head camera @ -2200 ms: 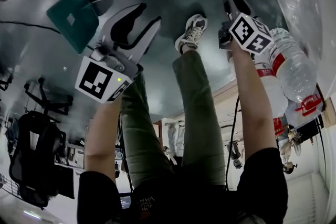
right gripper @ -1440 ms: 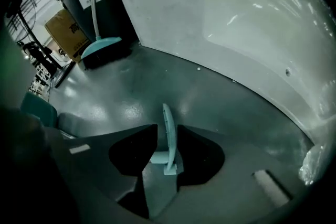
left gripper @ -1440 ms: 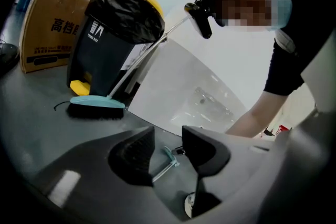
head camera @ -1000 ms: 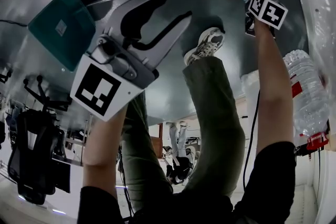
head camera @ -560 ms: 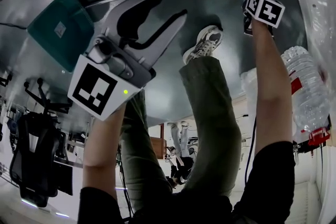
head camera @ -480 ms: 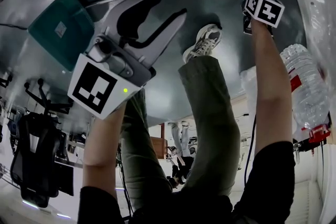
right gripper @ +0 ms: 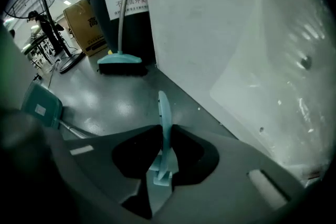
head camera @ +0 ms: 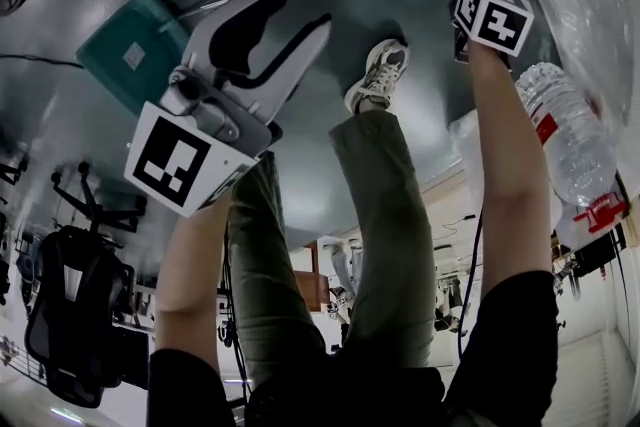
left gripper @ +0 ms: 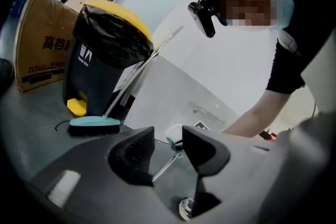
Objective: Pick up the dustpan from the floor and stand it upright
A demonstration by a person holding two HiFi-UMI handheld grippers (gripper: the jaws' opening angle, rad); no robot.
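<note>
right gripper (right gripper: pixel 164 134): jaws have just been closing and are now pinched on the teal handle (right gripper: pixel 163 107) tip, which sits between the pads
left gripper (left gripper: pixel 167 140): jaws apart, nothing between them
dustpan (head camera: pixel 133 52): teal pan far left, down at the floor (head camera: pixel 330 35); handle runs right to the right gripper at far right
shoe (head camera: pixel 376 75): between the two grippers
broom (left gripper: pixel 95 122): far off, leaning on the bin (left gripper: pixel 100 65)

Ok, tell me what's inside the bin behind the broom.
A black bag fills the mouth of the bin, with the yellow lid above it. Whatever lies in the bag is hidden: its folds cover the opening from this side.
</note>
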